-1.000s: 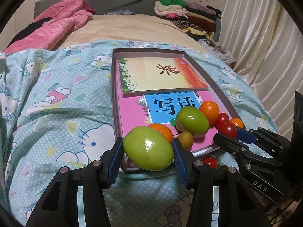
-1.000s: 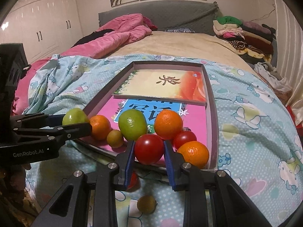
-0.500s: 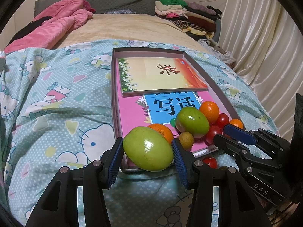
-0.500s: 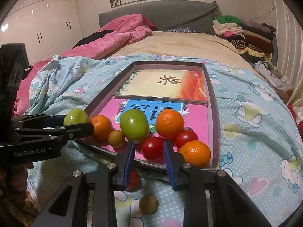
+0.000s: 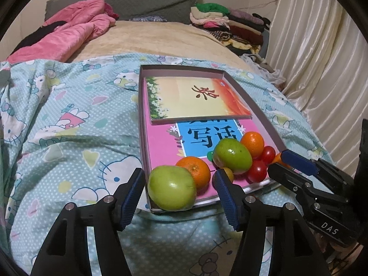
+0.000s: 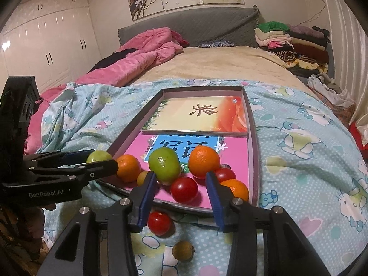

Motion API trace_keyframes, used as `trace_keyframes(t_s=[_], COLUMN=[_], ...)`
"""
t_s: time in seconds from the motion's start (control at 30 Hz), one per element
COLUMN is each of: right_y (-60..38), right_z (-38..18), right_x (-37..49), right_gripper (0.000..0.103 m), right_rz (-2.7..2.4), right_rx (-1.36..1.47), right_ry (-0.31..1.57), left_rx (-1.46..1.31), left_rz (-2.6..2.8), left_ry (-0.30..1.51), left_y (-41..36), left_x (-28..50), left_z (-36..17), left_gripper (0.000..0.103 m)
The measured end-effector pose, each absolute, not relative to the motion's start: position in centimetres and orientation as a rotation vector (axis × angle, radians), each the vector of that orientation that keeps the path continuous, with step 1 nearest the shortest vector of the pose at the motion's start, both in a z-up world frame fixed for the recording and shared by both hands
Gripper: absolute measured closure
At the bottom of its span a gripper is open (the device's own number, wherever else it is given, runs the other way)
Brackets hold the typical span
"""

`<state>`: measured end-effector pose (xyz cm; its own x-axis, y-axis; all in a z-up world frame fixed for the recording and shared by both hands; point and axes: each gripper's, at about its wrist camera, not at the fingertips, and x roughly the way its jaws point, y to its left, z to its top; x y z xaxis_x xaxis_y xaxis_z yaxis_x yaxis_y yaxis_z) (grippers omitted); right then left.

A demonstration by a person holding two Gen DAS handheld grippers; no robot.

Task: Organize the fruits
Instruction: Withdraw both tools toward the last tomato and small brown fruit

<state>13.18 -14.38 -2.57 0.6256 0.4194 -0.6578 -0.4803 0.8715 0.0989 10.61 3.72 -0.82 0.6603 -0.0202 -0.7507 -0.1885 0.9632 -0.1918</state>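
On the bed, tray (image 5: 264, 119) holds fruit; both tongs, just opening, grip nothing.

- A shallow tray (image 6: 253, 138) lies on the bed's quilt (image 6: 299, 161).
- Two books fill it: one (image 6: 202, 115) at the far end, overlapping the other (image 5: 161, 151).
- The fruit cluster (image 6: 181, 168) sits along the tray's near edge.
- Two small fruits (image 6: 159, 223) lie on the quilt just before that edge.

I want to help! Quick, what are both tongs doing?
Left tongs: just opened, green fruit loose between them.
Right tongs: just opened, tomato let go.
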Motion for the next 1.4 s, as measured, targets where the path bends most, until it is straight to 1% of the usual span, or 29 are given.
trace_keyframes(t_s=[0.1, 0.23, 0.33, 0.47, 0.63, 0.77, 1.07, 1.3, 1.37, 1.4], right_y=[-14.5, -14.9, -15.5, -16.2, -17.2, -17.9, -16.8, -16.5, -16.5, -16.5], right_z=[-2.4, -2.1, -1.8, -1.5, -1.2, -1.0, -3.0, -4.8, -5.5, -5.6], right_x=[13.1, 12.9, 12.8, 12.5, 11.8, 11.2, 9.7, 9.9, 10.1, 10.2], right_gripper=[0.058, 0.052, 0.048, 0.047, 0.041, 0.038, 0.038, 0.038, 0.039, 0.042], right_rz=[0.513, 0.507, 0.498, 0.488, 0.472, 0.461, 0.460, 0.447, 0.440, 0.441], right_rx=[-0.091, -0.073, -0.056, -0.040, -0.027, -0.024, -0.105, -0.129, -0.131, -0.129], right_ry=[0.725, 0.716, 0.711, 0.713, 0.722, 0.736, 0.870, 0.940, 0.964, 0.970], left_rx=[-0.273, -0.282, -0.295, -0.309, -0.310, -0.317, -0.282, -0.286, -0.286, -0.289], left_rz=[0.095, 0.092, 0.083, 0.059, 0.046, 0.014, -0.058, -0.095, -0.106, -0.112], left_ry=[0.830, 0.798, 0.774, 0.752, 0.733, 0.745, 0.791, 0.883, 0.898, 0.905], left_y=[4.0, 4.2, 4.4, 4.4, 3.7, 2.7, -0.5, -1.7, -1.9, -2.0], left_x=[10.4, 9.8, 9.3, 8.7, 7.8, 7.3, 7.2, 7.9, 8.1, 8.2], left_z=[-0.4, 0.4, 0.9, 1.5, 2.2, 2.2, 1.8, -0.2, -0.6, -0.9], left_gripper=[0.038, 0.037, 0.033, 0.031, 0.029, 0.029, 0.029, 0.029, 0.029, 0.029])
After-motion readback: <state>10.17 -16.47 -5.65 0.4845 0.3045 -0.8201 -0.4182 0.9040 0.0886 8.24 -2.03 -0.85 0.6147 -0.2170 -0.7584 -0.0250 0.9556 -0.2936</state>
